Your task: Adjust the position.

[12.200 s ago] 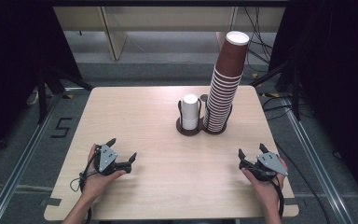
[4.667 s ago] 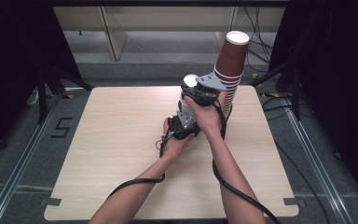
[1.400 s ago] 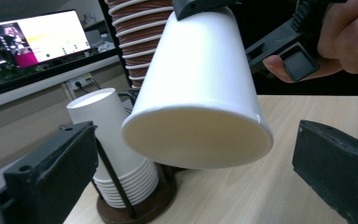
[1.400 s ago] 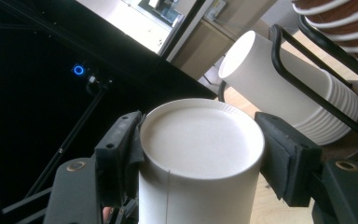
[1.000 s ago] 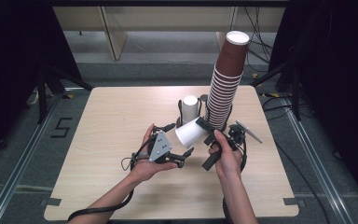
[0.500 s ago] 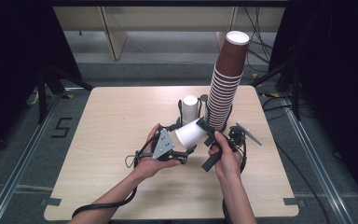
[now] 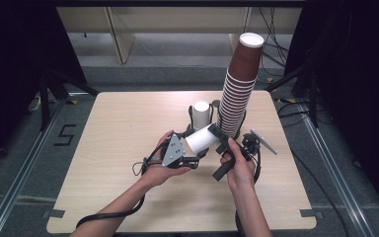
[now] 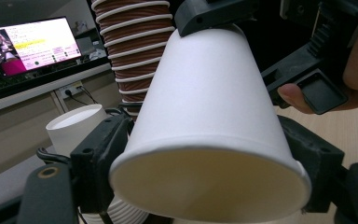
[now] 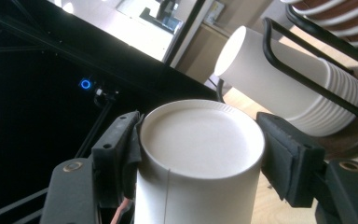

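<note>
Passing white cup [image 7: 202, 139] between grippers: right gripper [image 9: 200, 154] jaws pinch its base, left gripper [image 8: 205, 172] jaws just closing on its rim; release and placing remain

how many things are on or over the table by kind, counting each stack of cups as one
Brown cup stack: 1
White cup stack in its black holder: 1
Single white cup held between the two grippers: 1
Grippers, left and right: 2
Total: 5
</note>
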{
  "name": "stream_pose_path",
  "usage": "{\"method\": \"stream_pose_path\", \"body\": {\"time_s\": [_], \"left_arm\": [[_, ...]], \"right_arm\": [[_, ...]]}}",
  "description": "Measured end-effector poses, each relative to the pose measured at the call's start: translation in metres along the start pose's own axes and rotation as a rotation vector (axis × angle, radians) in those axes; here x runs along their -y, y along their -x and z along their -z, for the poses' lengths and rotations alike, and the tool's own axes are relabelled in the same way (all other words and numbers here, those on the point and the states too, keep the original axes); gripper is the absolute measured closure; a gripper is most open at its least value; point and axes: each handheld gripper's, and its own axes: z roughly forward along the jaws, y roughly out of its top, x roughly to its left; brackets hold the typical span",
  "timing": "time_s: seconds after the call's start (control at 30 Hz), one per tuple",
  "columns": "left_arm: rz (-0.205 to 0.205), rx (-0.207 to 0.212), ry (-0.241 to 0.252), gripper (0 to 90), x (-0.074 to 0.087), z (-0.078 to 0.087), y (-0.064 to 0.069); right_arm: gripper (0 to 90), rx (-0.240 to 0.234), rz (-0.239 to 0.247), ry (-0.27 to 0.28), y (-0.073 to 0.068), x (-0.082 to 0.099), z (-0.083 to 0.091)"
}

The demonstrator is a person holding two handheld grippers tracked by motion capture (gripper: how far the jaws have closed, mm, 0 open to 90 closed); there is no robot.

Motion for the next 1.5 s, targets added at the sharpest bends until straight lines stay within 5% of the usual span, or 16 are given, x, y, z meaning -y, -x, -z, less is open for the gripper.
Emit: {"method": "stream_pose_path", "body": {"time_s": [0.07,0.13,0.33,0.4,0.53,0.6,0.63,0.67,0.73,0.87,1.0,1.13,1.2,1.3,1.5], "left_arm": [[0.017,0.005,0.007,24.7,0.000,0.000,-0.001],[0.011,0.005,0.008,25.4,-0.001,0.001,-0.001],[0.015,0.009,0.007,26.7,-0.003,0.001,-0.002],[0.014,0.009,0.003,26.7,-0.003,0.001,-0.003],[0.016,0.003,-0.006,27.0,-0.003,0.003,-0.006],[0.023,-0.002,-0.011,27.1,-0.003,0.003,-0.007],[0.027,-0.006,-0.014,27.1,-0.002,0.003,-0.008],[0.030,-0.008,-0.016,27.1,-0.002,0.003,-0.009],[0.027,-0.007,-0.024,27.2,-0.002,0.003,-0.010],[0.006,0.001,-0.046,27.4,-0.003,0.005,-0.011],[0.012,0.005,-0.064,27.4,-0.003,0.007,-0.017],[0.031,0.004,-0.090,27.1,-0.005,0.009,-0.025],[0.033,0.002,-0.092,27.0,-0.007,0.010,-0.028],[0.032,0.004,-0.101,27.0,-0.009,0.013,-0.033],[0.026,0.032,-0.142,27.3,-0.012,0.018,-0.043]], "right_arm": [[31.7,-0.001,-0.007,0.001,-0.002,0.001,0.000],[28.9,-0.003,0.036,0.001,-0.001,0.000,-0.002],[19.5,-0.002,0.030,-0.009,-0.004,0.001,-0.004],[15.7,0.005,0.087,0.000,-0.003,0.001,-0.006],[12.0,0.010,0.073,0.008,-0.007,-0.001,-0.006],[8.2,0.008,0.137,0.017,-0.006,-0.003,-0.005],[7.0,-0.002,0.106,0.009,-0.009,-0.003,-0.005],[4.5,0.009,0.172,0.014,-0.008,-0.004,-0.004],[3.2,-0.019,0.191,0.016,-0.010,-0.006,-0.003],[2.6,0.008,0.245,0.019,-0.016,-0.010,0.001],[2.7,0.037,0.385,0.016,-0.016,-0.016,0.008],[2.7,0.080,0.428,0.006,-0.016,-0.019,0.013],[2.7,0.089,0.457,-0.006,-0.014,-0.021,0.015],[2.9,0.120,0.575,-0.026,-0.008,-0.025,0.018],[6.1,0.156,0.669,-0.085,0.000,-0.029,0.022]]}}
